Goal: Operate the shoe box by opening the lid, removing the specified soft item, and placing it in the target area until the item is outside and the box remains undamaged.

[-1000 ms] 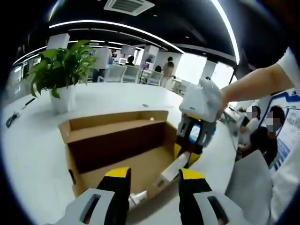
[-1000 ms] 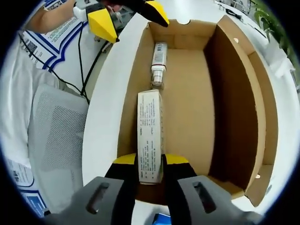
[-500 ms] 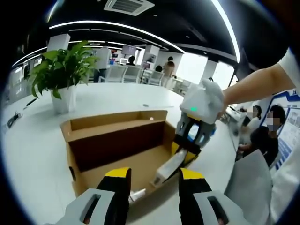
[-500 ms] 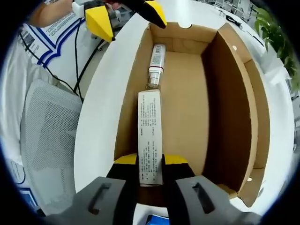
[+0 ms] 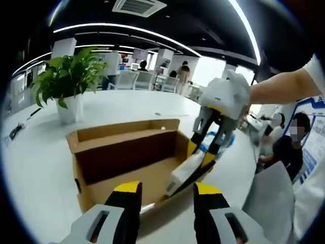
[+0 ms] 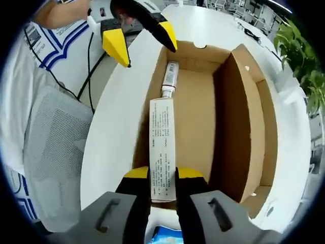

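Note:
An open cardboard shoe box (image 6: pixel 195 117) lies on a white table (image 6: pixel 114 132), its lid standing upright along the right side. My right gripper (image 6: pixel 162 175) is shut on one end of a long white printed carton (image 6: pixel 162 142), which is raised at a slant above the box floor. A white tube (image 6: pixel 170 79) lies at the far end inside the box. My left gripper (image 6: pixel 151 56) hovers open over that far corner. In the left gripper view the box (image 5: pixel 127 152) sits ahead of my left gripper (image 5: pixel 167 193). The right gripper (image 5: pixel 199 155) holds the carton (image 5: pixel 185 173) tilted over the box's right end.
A potted plant (image 5: pixel 66 76) stands on the table behind the box. A grey mesh chair (image 6: pixel 51 147) and cables sit beside the table's edge. Seated people (image 5: pixel 289 142) are off to the right. A blue packet (image 6: pixel 165 235) shows under the right gripper.
The right gripper has risen with the carton, lifting its held end off the box floor. The left gripper has stayed open near the box's end.

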### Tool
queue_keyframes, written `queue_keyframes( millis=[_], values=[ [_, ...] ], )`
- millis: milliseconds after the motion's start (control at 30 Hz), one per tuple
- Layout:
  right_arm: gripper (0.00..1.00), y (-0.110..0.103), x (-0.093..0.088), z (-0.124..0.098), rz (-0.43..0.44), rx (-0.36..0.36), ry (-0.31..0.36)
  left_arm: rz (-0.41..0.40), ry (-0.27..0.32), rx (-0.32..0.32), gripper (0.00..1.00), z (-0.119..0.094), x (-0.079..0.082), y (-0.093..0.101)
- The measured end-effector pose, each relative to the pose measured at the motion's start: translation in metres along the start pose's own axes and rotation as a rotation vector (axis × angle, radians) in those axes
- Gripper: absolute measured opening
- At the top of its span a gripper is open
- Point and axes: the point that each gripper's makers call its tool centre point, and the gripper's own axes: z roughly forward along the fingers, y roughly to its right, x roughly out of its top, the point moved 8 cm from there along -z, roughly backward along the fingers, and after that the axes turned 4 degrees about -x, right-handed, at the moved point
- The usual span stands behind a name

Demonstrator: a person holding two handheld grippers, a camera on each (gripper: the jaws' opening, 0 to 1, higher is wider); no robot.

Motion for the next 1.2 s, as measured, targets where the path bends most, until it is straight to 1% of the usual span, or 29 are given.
queue_keyframes(
  millis=[133, 333, 500, 600, 800, 967, 1067, 1100, 1200],
  values=[
    [0.15, 0.001, 0.002, -0.013, -0.007, -0.012, 0.019, 0.005, 0.010, 0.002, 0.41, 0.000, 0.003, 0.003],
    [0.15, 0.001, 0.001, -0.043, -0.010, -0.046, 0.048, 0.017, 0.013, 0.008, 0.41, 0.000, 0.007, 0.012],
    [0.15, 0.000, -0.009, -0.061, -0.023, -0.071, 0.043, 0.032, 0.004, 0.011, 0.41, 0.002, 0.007, 0.019],
    [0.15, -0.006, -0.015, -0.071, -0.028, -0.078, 0.038, 0.038, 0.006, 0.013, 0.41, 0.003, 0.010, 0.027],
    [0.15, -0.008, -0.023, -0.088, -0.031, -0.090, 0.039, 0.056, 0.008, 0.009, 0.42, 0.006, 0.017, 0.040],
    [0.15, -0.014, -0.038, -0.102, -0.018, -0.107, 0.039, 0.075, 0.008, 0.004, 0.42, 0.010, 0.024, 0.051],
    [0.15, -0.018, -0.053, -0.113, -0.003, -0.124, 0.038, 0.086, 0.007, 0.001, 0.42, 0.016, 0.028, 0.059],
    [0.15, -0.015, -0.063, -0.116, 0.005, -0.129, 0.036, 0.090, 0.007, -0.001, 0.42, 0.018, 0.029, 0.061],
    [0.15, -0.017, -0.082, -0.124, 0.022, -0.144, 0.027, 0.100, 0.006, -0.011, 0.42, 0.026, 0.034, 0.074]
  ],
)
